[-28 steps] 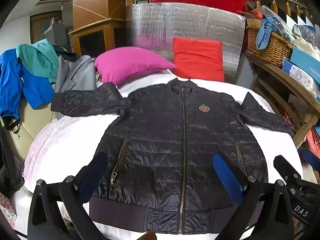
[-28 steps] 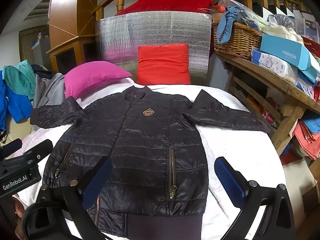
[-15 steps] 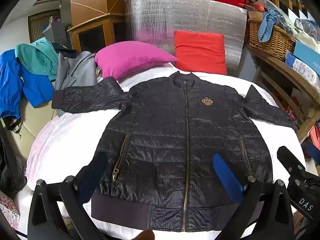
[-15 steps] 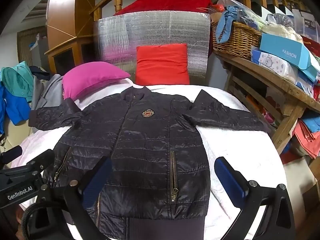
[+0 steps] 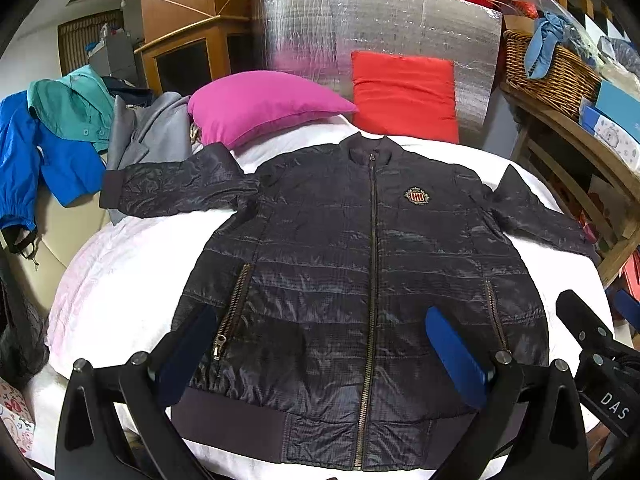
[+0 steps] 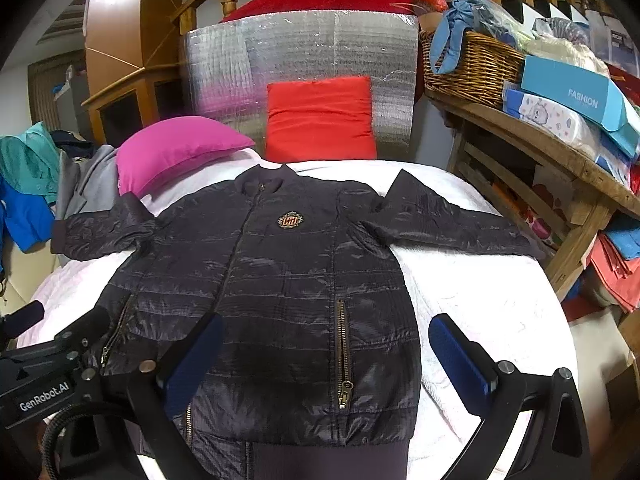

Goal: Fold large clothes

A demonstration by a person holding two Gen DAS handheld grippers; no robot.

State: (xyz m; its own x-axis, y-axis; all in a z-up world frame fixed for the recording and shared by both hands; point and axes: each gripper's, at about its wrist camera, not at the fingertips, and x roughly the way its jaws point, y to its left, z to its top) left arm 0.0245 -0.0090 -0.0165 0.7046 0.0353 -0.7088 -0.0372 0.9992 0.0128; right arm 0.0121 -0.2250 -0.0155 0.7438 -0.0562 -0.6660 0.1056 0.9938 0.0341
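Observation:
A black quilted zip jacket [image 5: 340, 248] lies flat and face up on the white bed cover [image 5: 132, 256], both sleeves spread out to the sides. It also shows in the right wrist view [image 6: 280, 264]. My left gripper [image 5: 320, 344] is open and empty, hovering above the jacket's lower part. My right gripper [image 6: 324, 352] is open and empty above the jacket's lower right side, near the pocket zipper [image 6: 342, 352]. The right gripper's body [image 5: 592, 348] shows at the right edge of the left wrist view, the left gripper's body [image 6: 44, 368] at the left edge of the right wrist view.
A pink pillow [image 5: 260, 104] and a red pillow [image 5: 404, 96] lean against a silver foil panel [image 5: 376, 28] at the bed's head. Blue, teal and grey clothes [image 5: 60, 140] pile at the left. A wooden shelf [image 6: 560, 168] with a wicker basket [image 6: 468, 68] and boxes stands at the right.
Both grippers have drawn back and risen slightly, so the jacket sits a little further away and lower hem shows more. The jacket itself has not moved. Both stay open.

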